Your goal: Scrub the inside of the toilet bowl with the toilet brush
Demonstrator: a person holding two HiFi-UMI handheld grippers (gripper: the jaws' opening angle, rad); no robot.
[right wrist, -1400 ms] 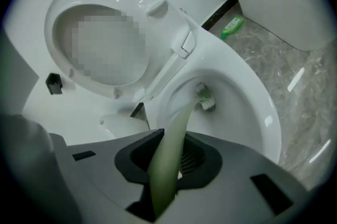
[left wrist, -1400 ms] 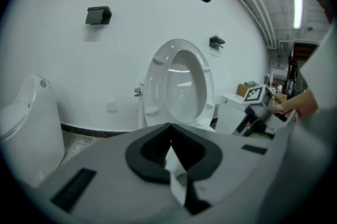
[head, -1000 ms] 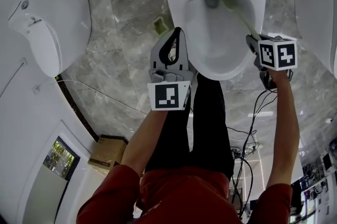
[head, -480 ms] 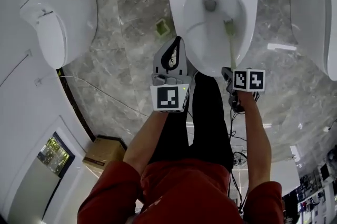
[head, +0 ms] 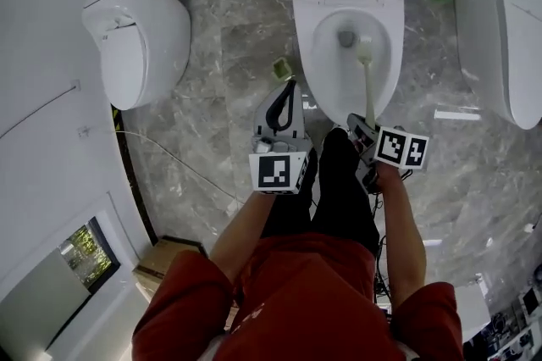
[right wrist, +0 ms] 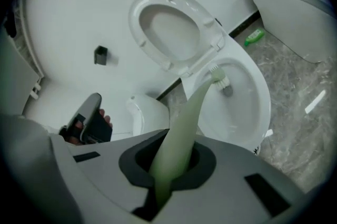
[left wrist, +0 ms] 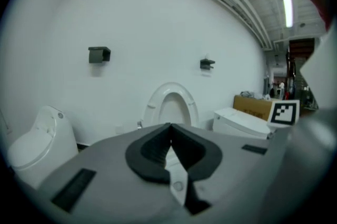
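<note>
The near rim of the bowl point(head: 306, 54) is hidden in the head view behind the right gripper point(head: 356, 122) and the person's legs. The butt of the brush point(head: 369, 92) is lost inside that gripper's jaws. These jaws are seen closed tight on the pale green handle, which runs from them up into the bowl. The brush head is held inside the bowl, near the back, just beside the drain hole. Whether the bristles touch the porcelain cannot be told. The toilet at the right point(head: 500, 37) is cut off by the frame edge, and a box point(head: 174, 253) is partly covered by the red sleeve. A small green thing point(head: 282, 69) on the floor left of the bowl is too small to be identified.

The left gripper point(head: 290, 84) is held left of the bowl, over the floor. Its state is settled only by its own view: the pads are met at the tips, with nothing between them. Two dark wall fittings point(left wrist: 99, 53) are also shown there and not from the head, while the brush is outside that view. The raised seat point(right wrist: 209, 28) and a green bottle point(right wrist: 254, 36) on the floor beside the bowl are shown plainest by the right gripper view.
</note>
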